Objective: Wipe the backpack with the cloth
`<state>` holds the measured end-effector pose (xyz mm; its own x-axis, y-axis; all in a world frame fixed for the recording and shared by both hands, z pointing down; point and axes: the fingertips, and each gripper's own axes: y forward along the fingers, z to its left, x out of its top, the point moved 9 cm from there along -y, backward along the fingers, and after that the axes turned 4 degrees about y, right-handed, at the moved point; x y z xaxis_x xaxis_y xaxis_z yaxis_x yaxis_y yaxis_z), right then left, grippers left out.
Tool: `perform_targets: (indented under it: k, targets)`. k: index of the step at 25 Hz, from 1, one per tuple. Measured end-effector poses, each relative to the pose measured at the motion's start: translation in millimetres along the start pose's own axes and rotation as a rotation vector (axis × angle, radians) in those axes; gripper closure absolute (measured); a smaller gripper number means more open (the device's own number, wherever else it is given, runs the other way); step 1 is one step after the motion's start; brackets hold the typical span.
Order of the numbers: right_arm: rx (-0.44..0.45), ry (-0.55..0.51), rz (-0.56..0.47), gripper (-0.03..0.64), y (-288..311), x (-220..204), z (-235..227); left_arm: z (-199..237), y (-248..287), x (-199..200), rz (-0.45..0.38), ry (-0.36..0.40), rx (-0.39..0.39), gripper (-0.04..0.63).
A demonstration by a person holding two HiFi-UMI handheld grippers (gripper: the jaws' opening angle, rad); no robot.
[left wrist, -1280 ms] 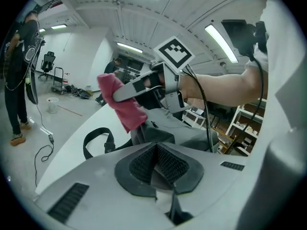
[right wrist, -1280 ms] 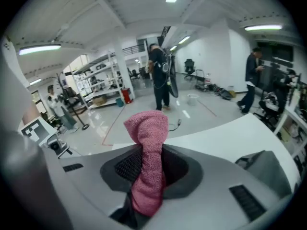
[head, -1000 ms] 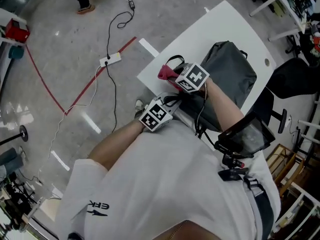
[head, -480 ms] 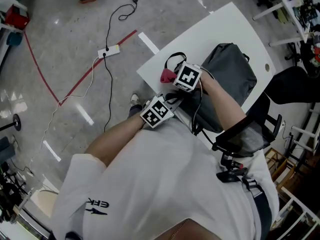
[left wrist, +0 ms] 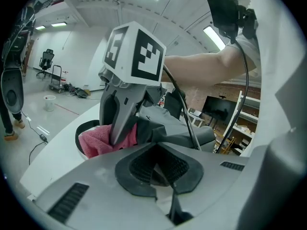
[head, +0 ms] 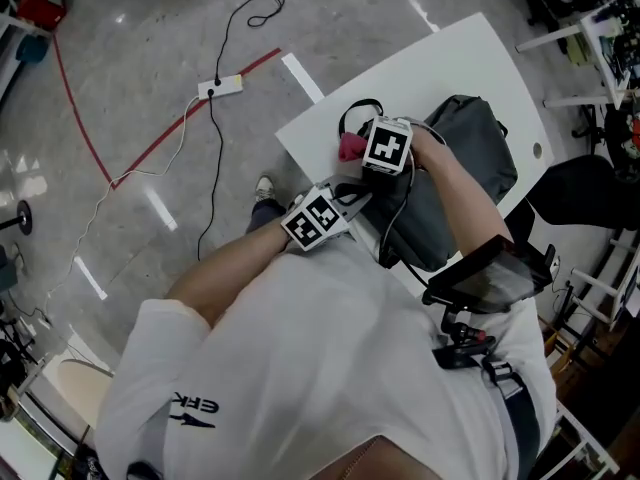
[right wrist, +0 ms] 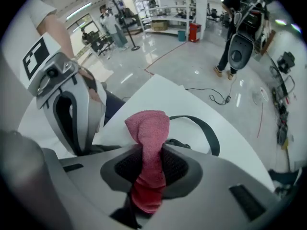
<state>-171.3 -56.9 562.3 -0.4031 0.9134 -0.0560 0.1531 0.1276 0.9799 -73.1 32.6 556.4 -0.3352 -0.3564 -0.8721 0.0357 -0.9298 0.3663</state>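
**Cloth at the backpack's end, wipe in hand**

Head view: a grey backpack is laid on the white desk. A pink cloth is carried by the right tool at its end, with the left tool just beside.

Left gripper view: jaws are drawn together, apparently on a backpack fold.

Right gripper view: the cloth is clamped.

Judged: the cloth is best pressed flat and drawn along while the bag is steadied.
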Motion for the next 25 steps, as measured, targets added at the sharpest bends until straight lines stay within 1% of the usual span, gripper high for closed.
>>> perform_targets:
  k: [3,6,8,11,13,14,17,20,23,25]
  targets:
    - [0.033,-0.185,0.059,0.515,-5,-6,7,-1,1,1,-0.006,-0.005,-0.001,0.592]
    - [0.078,-0.340,0.143,0.515,-2,-1,22,-3,1,0,-0.009,-0.012,-0.003,0.592]
    - [0.083,-0.415,0.206,0.515,1,1,27,-4,1,0,-0.011,-0.017,-0.006,0.592]
    - [0.050,-0.473,0.282,0.515,2,-1,22,-3,0,0,-0.015,-0.018,-0.008,0.592]
    - [0.021,-0.469,0.315,0.515,1,-7,11,-2,-1,-2,-0.014,-0.021,-0.008,0.592]
    - [0.013,-0.451,0.321,0.515,0,-12,5,-2,-1,-3,-0.012,-0.023,-0.007,0.592]
    - [-0.004,-0.352,0.301,0.515,-4,-26,-17,-2,-1,-4,-0.009,-0.030,-0.006,0.592]
    - [-0.038,-0.254,0.287,0.515,-11,-43,-41,-2,0,-3,-0.006,-0.029,-0.005,0.592]
    - [-0.076,-0.181,0.297,0.515,-19,-60,-63,-3,1,-1,-0.002,-0.026,-0.004,0.592]
    - [-0.111,-0.139,0.321,0.515,-24,-71,-79,-3,1,0,-0.002,-0.025,-0.001,0.592]
